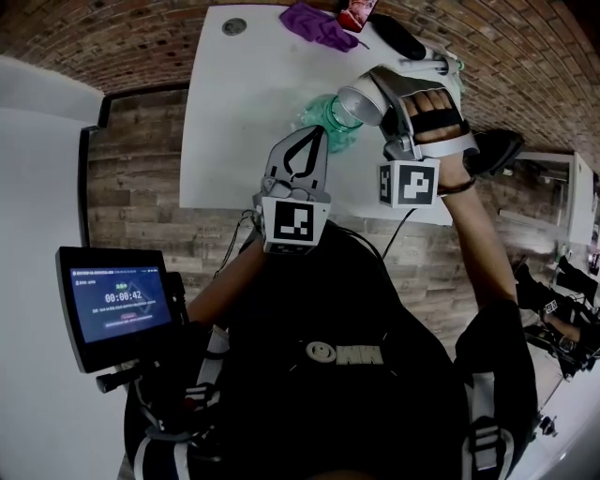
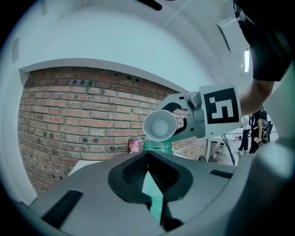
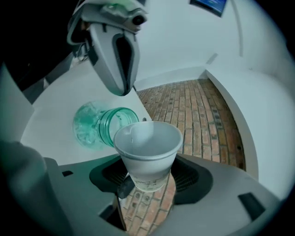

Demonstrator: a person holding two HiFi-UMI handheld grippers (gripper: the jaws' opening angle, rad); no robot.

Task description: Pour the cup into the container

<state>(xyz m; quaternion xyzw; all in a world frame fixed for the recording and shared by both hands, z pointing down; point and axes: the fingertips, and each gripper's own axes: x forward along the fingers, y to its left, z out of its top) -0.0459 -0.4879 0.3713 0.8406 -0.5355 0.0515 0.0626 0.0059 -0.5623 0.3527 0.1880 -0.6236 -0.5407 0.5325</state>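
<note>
A brick wall [image 2: 83, 110] stands behind a white table [image 1: 234, 141], and wood planks [image 1: 141, 187] cover the floor on the table's near side. At the near left, a small screen [image 1: 117, 300] on a mount shows a timer.

The left gripper [image 1: 305, 155] reaches over the table's near edge. Its jaws are closed together with nothing between them, and its tip is just near of the jar.

The right gripper [image 1: 370, 94] comes in from the right. Its jaws stand wide and clamp the white paper cup [image 3: 147, 152] by its lower body.

The green glass jar [image 1: 328, 117] stands on the table between the two grippers, with its mouth open. The cup is tipped over, its rim just above the jar's mouth. I cannot tell what is in the cup.

At the table's far edge lie a purple cloth [image 1: 314, 23] and, to its right, a small red packet [image 1: 356, 14].
</note>
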